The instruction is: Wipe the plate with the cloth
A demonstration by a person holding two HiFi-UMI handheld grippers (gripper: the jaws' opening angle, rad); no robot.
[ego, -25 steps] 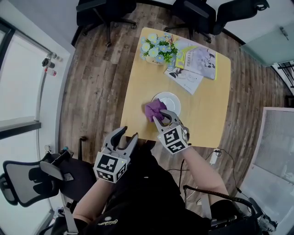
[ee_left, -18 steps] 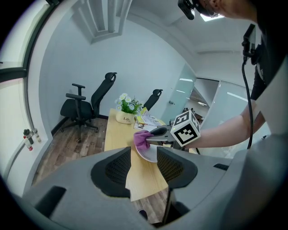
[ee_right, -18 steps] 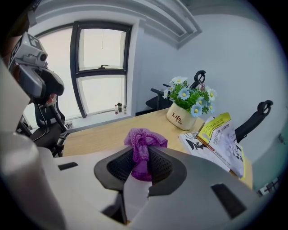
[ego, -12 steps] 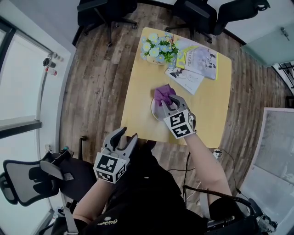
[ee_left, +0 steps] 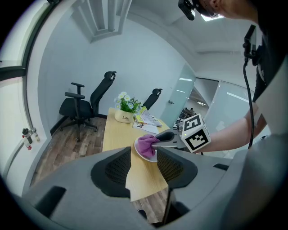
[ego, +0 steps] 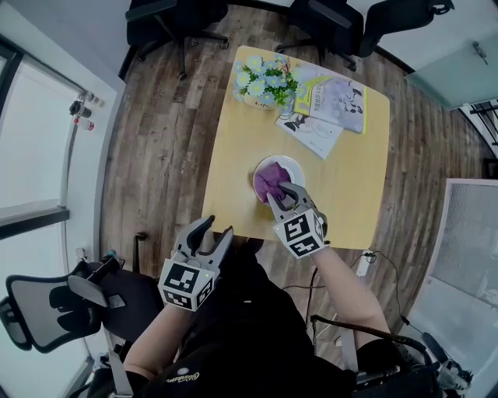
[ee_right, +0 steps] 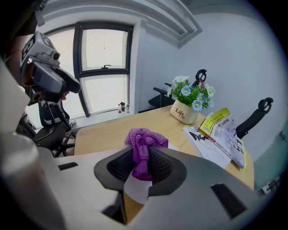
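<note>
A white plate (ego: 289,165) lies near the front of the light wooden table (ego: 350,194). A bunched purple cloth (ego: 269,180) rests on the plate's left half, and my right gripper (ego: 280,194) is shut on it from the near side. In the right gripper view the cloth (ee_right: 143,143) stands pinched between the jaws, with the plate (ee_right: 135,188) showing white beneath. My left gripper (ego: 218,227) hangs open and empty off the table's front edge, over my lap. The left gripper view shows the plate (ee_left: 143,156), the cloth (ee_left: 145,143) and the right gripper (ee_left: 158,142) beyond my open left gripper (ee_left: 143,167).
A pot of flowers (ego: 266,82) stands at the table's far left corner. Magazines and papers (ego: 331,97) lie beside it at the far right. Office chairs (ego: 179,23) stand beyond the table, and another chair (ego: 47,303) is at my left.
My right gripper carried the cloth from the plate's left edge across to its far side, then back toward me over the plate. The left gripper stayed still.
</note>
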